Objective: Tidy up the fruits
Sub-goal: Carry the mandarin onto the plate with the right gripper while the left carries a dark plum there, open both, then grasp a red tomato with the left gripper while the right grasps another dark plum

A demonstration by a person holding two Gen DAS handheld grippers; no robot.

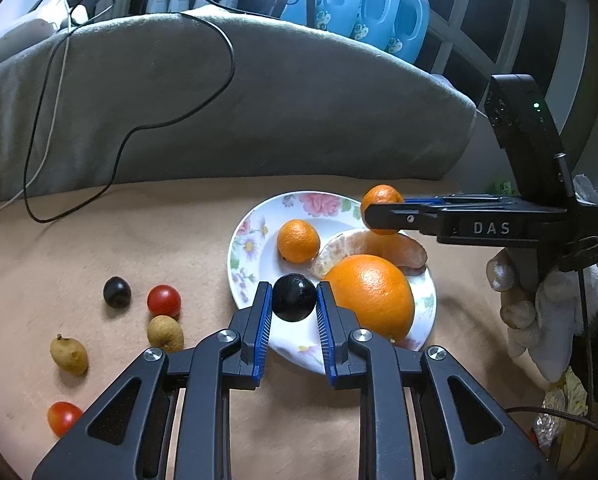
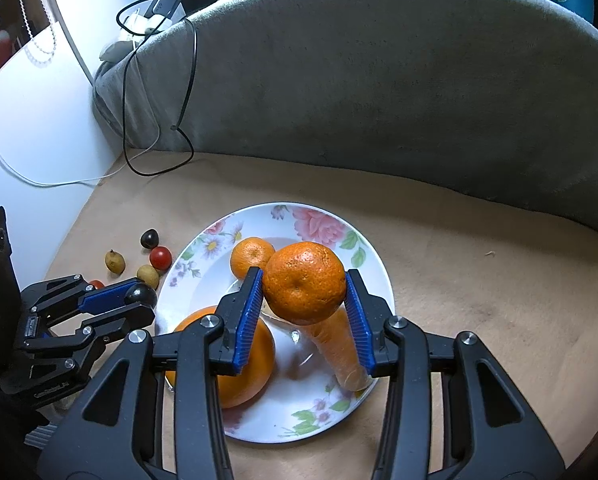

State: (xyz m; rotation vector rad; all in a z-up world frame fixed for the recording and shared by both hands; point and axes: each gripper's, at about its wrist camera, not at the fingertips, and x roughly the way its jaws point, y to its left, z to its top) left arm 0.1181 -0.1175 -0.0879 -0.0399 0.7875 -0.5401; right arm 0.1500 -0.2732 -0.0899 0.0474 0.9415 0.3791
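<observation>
Blue ribbed pads on the left gripper [image 1: 294, 304] pinch a dark round fruit [image 1: 294, 297] from both sides, over the near rim of the flowered plate [image 1: 241, 240]. The left wrist view alone shows the loose fruit on the tan cloth [image 1: 139, 220]: a cherry tomato [image 1: 62, 417] at 7 o'clock from the plate, two brown longans [image 1: 68, 355] [image 1: 165, 332], a second tomato [image 1: 163, 300] and another dark fruit [image 1: 116, 291] at 9 o'clock. It also shows the gloved hand [image 1: 547, 312] wrapped around the right gripper's handle at 3 o'clock, that gripper reaching in level from the right.

On the plate lie a big orange [image 1: 373, 296] nearest, peeled segments [image 1: 339, 250] behind it, and a small tangerine [image 1: 298, 240] at the plate's 11 o'clock.

From the right wrist view, the right gripper [image 2: 303, 304] squeezes a tangerine [image 2: 303, 282] between its pads, held above the plate's middle and tilted steeply down. Only this view shows a long orange piece [image 2: 339, 356] lying under the gripper toward the plate's 4 o'clock; what it is I cannot tell. The left gripper appears here at 9 o'clock, angled in over the plate edge.

Beyond the plate rises a grey cushion [image 2: 379, 80] with a black cable [image 1: 139, 128] draped over it; blue bottles [image 1: 379, 4] stand farthest back.
</observation>
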